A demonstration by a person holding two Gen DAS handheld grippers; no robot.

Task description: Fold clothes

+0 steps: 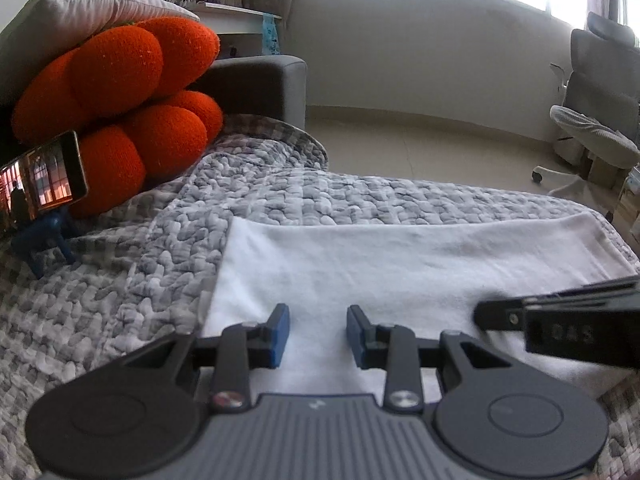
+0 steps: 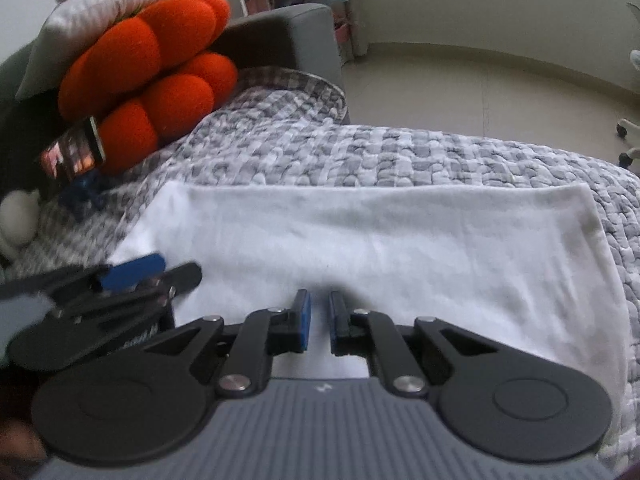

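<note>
Two grippers sit over the near edge of the white cloth (image 1: 400, 264) spread flat on the grey quilted sofa cover (image 1: 280, 192): left gripper (image 1: 318, 334) released, right gripper (image 2: 319, 322) almost clenched, grip unclear.

Both mounted close behind own tongs, angled downward over the white cloth (image 1: 400, 264) on the quilted bed (image 1: 280, 196); shared ahead: orange cushion (image 2: 160, 76), propped phone (image 1: 44, 180), sofa arm, floor; each catching the other tongs at its edge
</note>
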